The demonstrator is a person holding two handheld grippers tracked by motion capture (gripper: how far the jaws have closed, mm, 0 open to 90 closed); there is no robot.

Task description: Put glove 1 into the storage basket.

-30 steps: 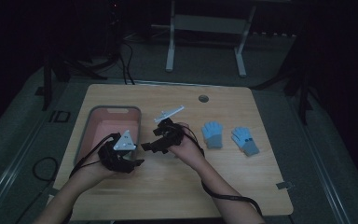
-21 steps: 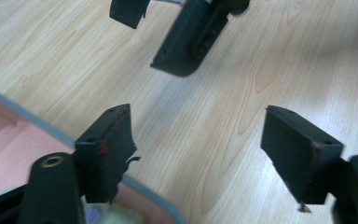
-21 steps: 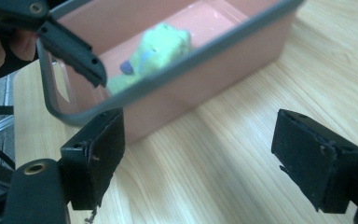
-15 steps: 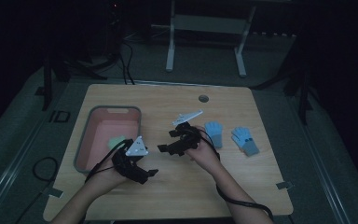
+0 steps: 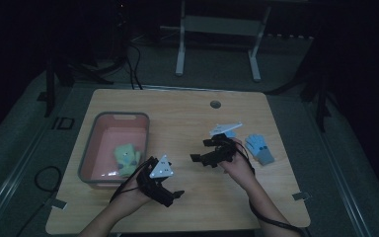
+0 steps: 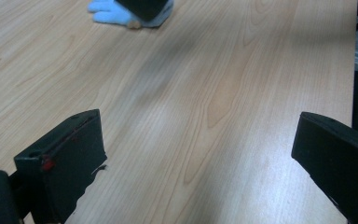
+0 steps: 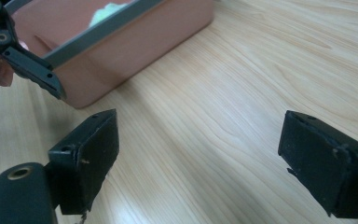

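A green glove lies inside the pink bin at the table's left. My left gripper hovers just right of the bin near the front edge, jaws wide apart over bare wood. In mid-table my right gripper points left toward the bin, open and with nothing between its jaws. A light blue glove lies flat to the right of my right hand. A second blue glove peeks out behind that gripper's grey plate, and the left gripper view shows a blue glove at its top edge.
The right gripper view shows the pink bin's wall, a bit of the green glove above the rim, and the left gripper at upper left. A round cable hole sits near the table's far edge.
My left gripper has moved from over the bin to the right and toward the front edge, uncovering the green glove in the bin. My right gripper has drifted right.
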